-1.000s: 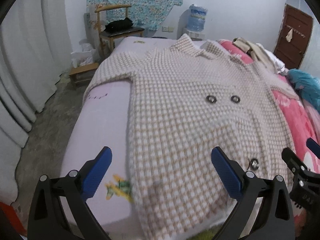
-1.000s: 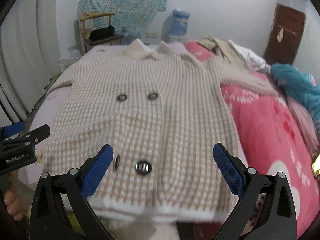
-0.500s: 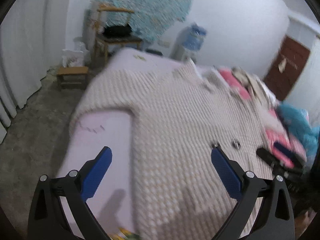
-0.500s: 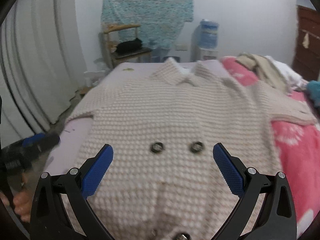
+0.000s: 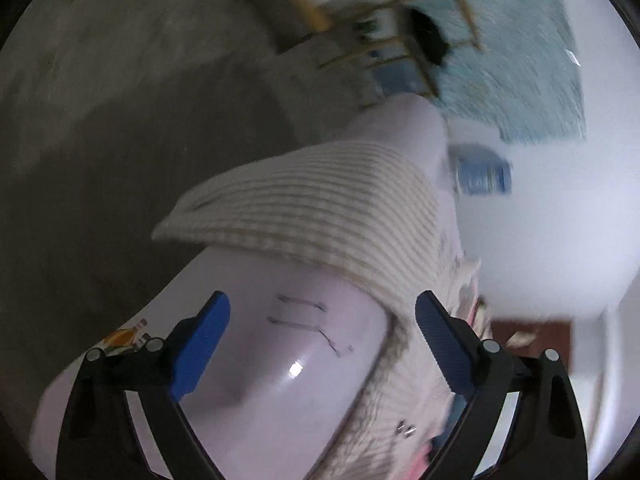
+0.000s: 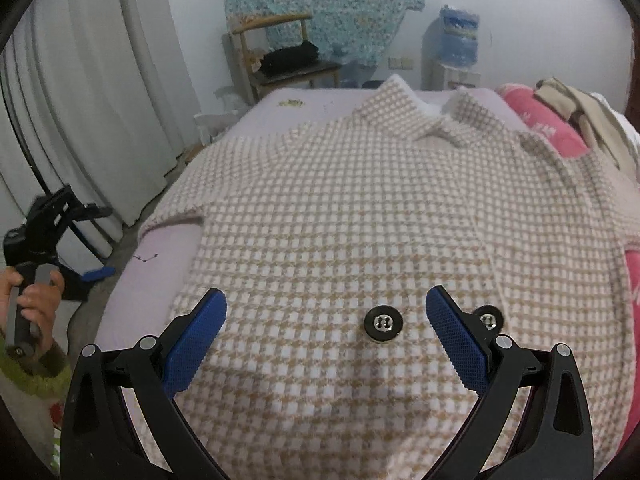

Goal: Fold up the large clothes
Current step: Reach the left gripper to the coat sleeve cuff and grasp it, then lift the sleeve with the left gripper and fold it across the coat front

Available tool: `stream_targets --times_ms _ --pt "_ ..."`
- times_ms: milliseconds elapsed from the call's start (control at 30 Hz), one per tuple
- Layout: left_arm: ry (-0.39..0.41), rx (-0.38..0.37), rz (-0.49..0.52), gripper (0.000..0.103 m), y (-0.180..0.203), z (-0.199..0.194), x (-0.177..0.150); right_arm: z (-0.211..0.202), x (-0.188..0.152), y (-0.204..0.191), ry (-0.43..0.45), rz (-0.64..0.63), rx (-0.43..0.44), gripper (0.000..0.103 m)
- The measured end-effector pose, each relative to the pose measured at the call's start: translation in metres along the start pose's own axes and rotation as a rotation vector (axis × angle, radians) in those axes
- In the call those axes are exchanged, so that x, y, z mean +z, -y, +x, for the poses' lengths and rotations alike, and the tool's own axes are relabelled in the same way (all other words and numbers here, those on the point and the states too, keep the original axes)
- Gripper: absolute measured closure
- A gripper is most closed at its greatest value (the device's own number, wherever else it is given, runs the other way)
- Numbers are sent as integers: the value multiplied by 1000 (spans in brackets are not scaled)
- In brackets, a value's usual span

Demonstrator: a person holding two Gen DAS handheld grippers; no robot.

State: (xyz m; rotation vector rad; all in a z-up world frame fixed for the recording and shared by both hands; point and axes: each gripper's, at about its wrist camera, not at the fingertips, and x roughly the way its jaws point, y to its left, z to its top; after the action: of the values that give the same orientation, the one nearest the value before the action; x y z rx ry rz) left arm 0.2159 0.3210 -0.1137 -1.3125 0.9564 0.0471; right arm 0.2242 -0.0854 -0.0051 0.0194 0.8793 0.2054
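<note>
Beige-and-white checked coat (image 6: 360,216) on a pale lilac sheet (image 6: 160,248); blue tool pads (image 6: 456,336).

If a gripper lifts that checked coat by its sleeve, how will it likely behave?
The checked coat looks thick and knitted, so probably floppy yet fairly heavy. Its sleeve already droops over the bed edge, suggesting it will sag and drag. The fuzzy weave likely grips well.

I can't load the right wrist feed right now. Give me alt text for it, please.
A beige-and-white checked coat lies spread flat, front up, on a bed, with the open, empty right gripper above its lower front near two dark buttons. At the left edge a hand holds the left gripper beside the bed.
</note>
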Motion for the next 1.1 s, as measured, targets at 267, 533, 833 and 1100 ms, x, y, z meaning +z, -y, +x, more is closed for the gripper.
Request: stream_targets --times_ms 267,533,833,1100 --pt "-182 -120 -291 8 -61 55 31 20 2 -11 -47 -24 -36 7" --pt "-289 -308 -553 7 -108 116 59 30 4 -24 -75 -55 -79 7" --pt "-195 -282 -557 25 -110 115 89 38 7 -27 -91 -66 -121 7" --pt "59 -57 -306 84 -80 70 105 34 8 -19 -78 -55 -151 7"
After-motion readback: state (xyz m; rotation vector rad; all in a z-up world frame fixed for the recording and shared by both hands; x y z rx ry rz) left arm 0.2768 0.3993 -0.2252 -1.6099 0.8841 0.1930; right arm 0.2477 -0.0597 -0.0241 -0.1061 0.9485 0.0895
